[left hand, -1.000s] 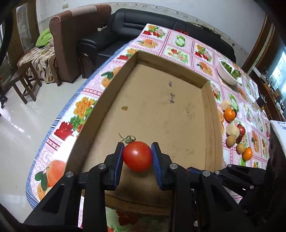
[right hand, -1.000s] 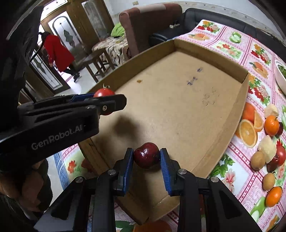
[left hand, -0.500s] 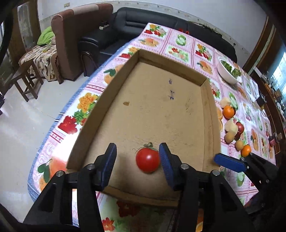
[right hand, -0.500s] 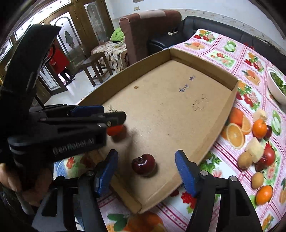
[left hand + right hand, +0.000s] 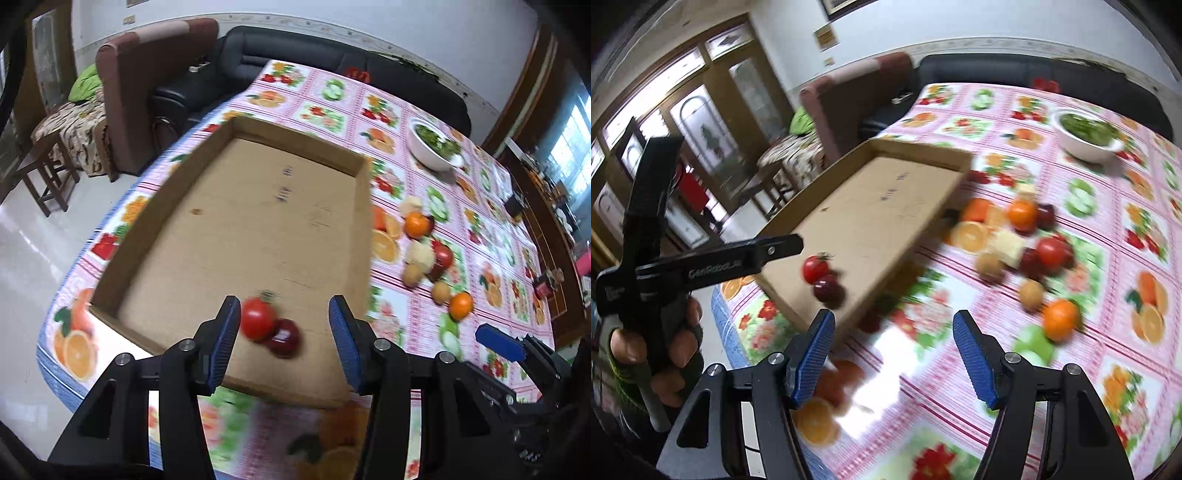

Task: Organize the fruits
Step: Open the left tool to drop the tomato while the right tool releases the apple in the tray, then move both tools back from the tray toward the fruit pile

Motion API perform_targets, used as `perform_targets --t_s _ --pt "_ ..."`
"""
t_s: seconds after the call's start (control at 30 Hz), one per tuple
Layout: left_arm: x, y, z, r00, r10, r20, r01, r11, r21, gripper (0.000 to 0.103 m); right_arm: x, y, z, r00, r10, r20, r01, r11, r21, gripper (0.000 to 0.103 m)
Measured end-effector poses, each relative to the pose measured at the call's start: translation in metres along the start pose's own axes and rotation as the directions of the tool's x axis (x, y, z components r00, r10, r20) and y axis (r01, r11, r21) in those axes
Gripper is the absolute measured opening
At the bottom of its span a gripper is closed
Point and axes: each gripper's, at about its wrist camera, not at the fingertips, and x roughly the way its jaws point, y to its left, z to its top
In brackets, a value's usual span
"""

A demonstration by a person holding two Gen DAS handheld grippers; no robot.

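1. A red tomato (image 5: 258, 324) and a dark red apple (image 5: 284, 338) are seen lying touching each other on the floor of the cardboard tray (image 5: 110, 273), close to its near edge; they are judged to be set side by side there so that sorted fruit is gathered in one corner of the tray

2. The left gripper (image 5: 282, 345) is held above the tray's near edge with its jaws apart and nothing pressed between them; the tomato lies just beside the left pad but is not gripped

3. The right gripper (image 5: 894, 358) is held over the tablecloth (image 5: 1108, 229), off the tray's right edge, with its jaws spread and empty; it is judged to be aimed toward the loose fruit for a further pick

4. The unsorted fruit is found in a loose cluster on the tablecloth beside the tray's right edge: two oranges (image 5: 1061, 319), a second tomato (image 5: 1051, 251), brownish round fruits (image 5: 1031, 293) and pale pieces (image 5: 1008, 245), several touching one another

5. A white bowl (image 5: 1086, 146) of greens is set well apart, toward the table's far edge

6. The tray's right wall is judged to stand in the path between cluster and tray, and the crowding of the cluster is expected to hinder a clean grasp
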Motion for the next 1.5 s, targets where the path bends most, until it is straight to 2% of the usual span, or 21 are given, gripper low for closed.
perform_targets --t_s 0.13,0.47,0.7,0.9,1.13,1.5 --pt "0.001 -0.024 -0.006 1.0 0.0 -0.016 0.001 0.999 0.035 0.048 -0.017 -0.032 -0.012 0.999 -0.051 0.015 0.049 0.997 0.067 0.068" --pt "0.015 -0.072 -0.032 0.994 -0.054 -0.091 0.061 0.995 0.081 0.048 -0.049 -0.1 -0.047 0.988 -0.149 0.036 0.137 0.964 0.227 0.068" --pt "0.018 -0.095 -0.043 0.99 -0.071 -0.124 0.085 0.99 0.115 0.048 -0.062 -0.116 -0.055 0.982 -0.18 0.06 0.158 0.952 0.263 0.068" --pt "0.017 -0.104 -0.043 0.99 -0.058 -0.128 0.076 0.987 0.141 0.048 -0.064 -0.118 -0.054 0.982 -0.174 0.07 0.15 0.954 0.261 0.068" --pt "0.026 -0.114 -0.047 0.985 -0.061 -0.162 0.087 0.983 0.164 0.048 -0.064 -0.122 -0.054 0.974 -0.22 0.055 0.199 0.945 0.259 0.068" --pt "0.033 -0.122 -0.045 0.981 -0.074 -0.18 0.106 0.979 0.175 0.048 -0.07 -0.131 -0.053 0.972 -0.225 0.064 0.2 0.941 0.272 0.068"
